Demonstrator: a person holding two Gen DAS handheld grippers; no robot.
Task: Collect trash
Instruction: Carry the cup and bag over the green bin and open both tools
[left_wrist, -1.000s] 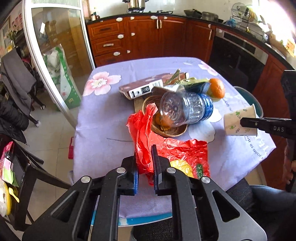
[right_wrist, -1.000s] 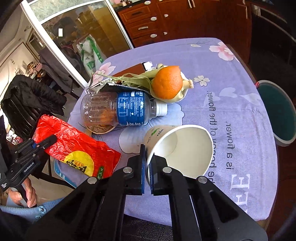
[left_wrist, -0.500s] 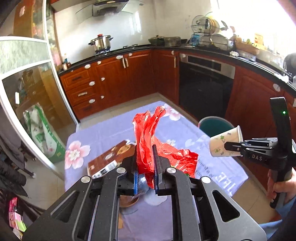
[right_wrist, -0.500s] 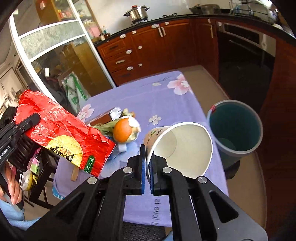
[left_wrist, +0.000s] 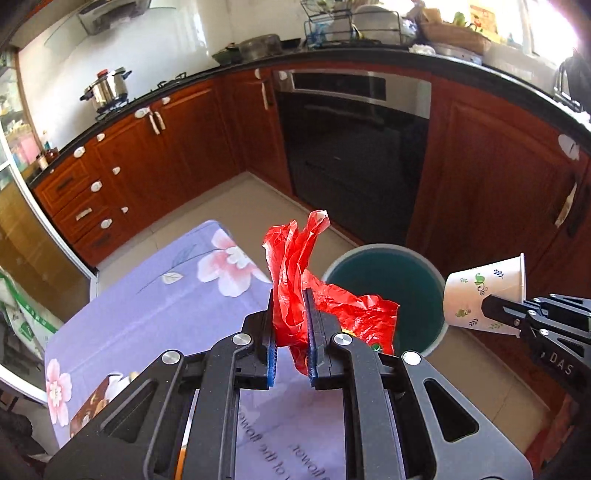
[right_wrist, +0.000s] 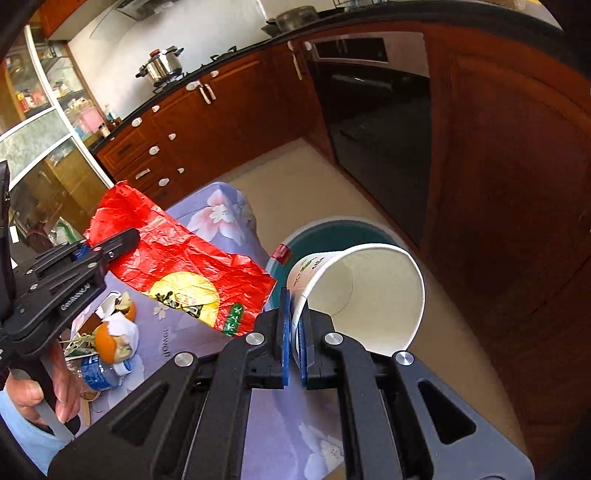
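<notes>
Pinching red wrapper (left_wrist: 295, 291) between left tongs (left_wrist: 290, 332).

A kitchen lies ahead of both grippers. Reddish-brown wooden cabinets (left_wrist: 159, 162) with pale handles run under a black countertop (left_wrist: 369, 59) that curves round the room. A built-in oven (left_wrist: 351, 147) with a dark glass door stands straight ahead. Farther off to the left, a steel pot (left_wrist: 107, 88) sits on the hob against a white wall (left_wrist: 166, 48). A dish rack (left_wrist: 351, 22) stands on the counter beyond the oven. Strong daylight glares from the upper right. The floor (left_wrist: 236, 199) is beige tile. A glass-fronted partition (right_wrist: 44, 122) rises at far left.
</notes>
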